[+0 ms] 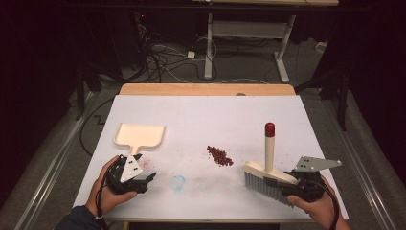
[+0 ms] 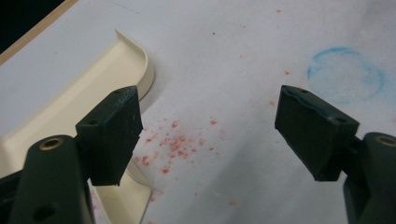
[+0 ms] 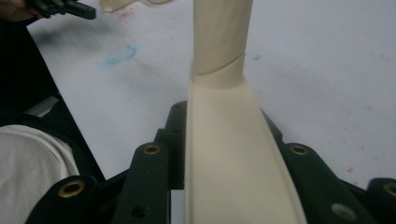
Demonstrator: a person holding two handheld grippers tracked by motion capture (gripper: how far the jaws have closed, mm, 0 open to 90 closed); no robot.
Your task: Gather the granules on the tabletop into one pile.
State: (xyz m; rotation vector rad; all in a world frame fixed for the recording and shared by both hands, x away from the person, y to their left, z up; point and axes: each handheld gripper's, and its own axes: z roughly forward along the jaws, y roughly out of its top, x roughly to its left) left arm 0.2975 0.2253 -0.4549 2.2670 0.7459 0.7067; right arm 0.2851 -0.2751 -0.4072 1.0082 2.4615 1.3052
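Nearest the camera: brush [image 3: 224,154] back clamped between the right tongs [image 1: 282,184], pads pinching the cream body, handle with its red cap [image 1: 270,129] standing up. In the high view the bristles [image 1: 261,184] face left, resting on or just above the surface, at the front right.

Left tongs [image 1: 149,177] spread wide, nothing between the pads [image 2: 112,135]. They sit just beside the dustpan [image 1: 140,135] handle; from the left gripper view one pad overlaps the pan's edge [image 2: 140,70], but I can't tell if it touches.

Debris: small pile of red crumbs [image 1: 219,155] mid-surface, between pan and brush, well apart from both. Fainter red specks [image 2: 175,144] scattered by the pan mouth.

Step, as I read it: brush is in hand, pan not yet gripped, sweep not started. Next move likely needs the left tongs to close on the pan handle and bring the lip toward the pile, then the brush drags crumbs leftward into it. Risk: bristles flick crumbs past the lip if the pan isn't held flat.

Surface [image 1: 201,115]: white sheet over a wooden top, faint blue ring mark [image 1: 178,182] at the front. Room: dark, grey floor, cables [image 1: 158,57] and white desk legs [image 1: 209,48] behind.
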